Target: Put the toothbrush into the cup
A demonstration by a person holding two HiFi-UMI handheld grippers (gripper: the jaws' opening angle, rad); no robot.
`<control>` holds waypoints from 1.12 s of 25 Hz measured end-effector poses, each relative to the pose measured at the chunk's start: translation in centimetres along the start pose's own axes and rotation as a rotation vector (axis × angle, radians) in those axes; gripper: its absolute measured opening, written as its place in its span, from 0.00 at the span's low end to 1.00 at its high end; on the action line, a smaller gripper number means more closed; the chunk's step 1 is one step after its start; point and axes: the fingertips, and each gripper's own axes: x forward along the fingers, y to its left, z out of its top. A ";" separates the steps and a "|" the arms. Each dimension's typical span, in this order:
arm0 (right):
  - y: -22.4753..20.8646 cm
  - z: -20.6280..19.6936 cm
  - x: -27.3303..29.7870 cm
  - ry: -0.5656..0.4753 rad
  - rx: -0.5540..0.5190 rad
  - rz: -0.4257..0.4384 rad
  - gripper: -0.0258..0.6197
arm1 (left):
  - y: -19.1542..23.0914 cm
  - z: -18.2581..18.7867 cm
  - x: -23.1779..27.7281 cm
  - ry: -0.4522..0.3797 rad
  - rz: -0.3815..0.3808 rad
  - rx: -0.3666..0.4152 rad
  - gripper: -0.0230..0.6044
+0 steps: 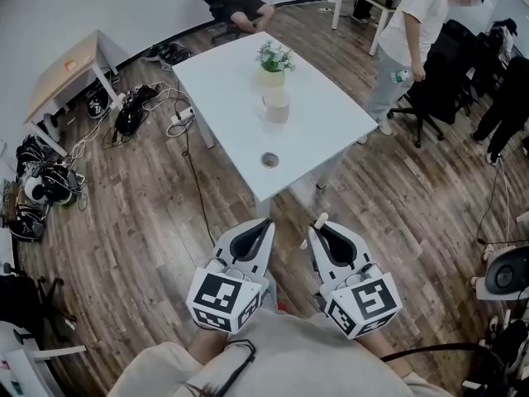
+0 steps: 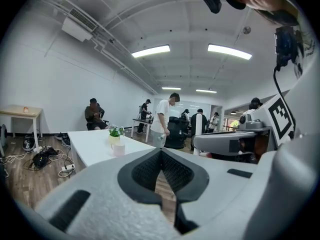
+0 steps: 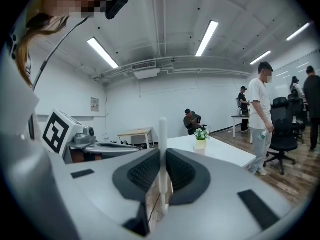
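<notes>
The toothbrush (image 3: 162, 134) is looking light, stiff and smooth. It is a thin white stick, likely to swivel if pinched loosely, so mid-handle seems the best place to hold it, leaving one end free for the cup (image 1: 276, 106). At lower centre of the head view, the right gripper (image 1: 316, 224) is clamping it upright between nearly closed jaws. The left gripper (image 1: 266, 222) is carrying nothing, its tips meeting. The cup is standing on the white table (image 1: 331, 114) at upper centre, well apart from the toothbrush.
</notes>
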 end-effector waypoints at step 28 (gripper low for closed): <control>-7.0 4.1 19.4 0.033 0.013 -0.088 0.12 | 15.8 4.4 14.0 0.032 -0.123 -0.019 0.04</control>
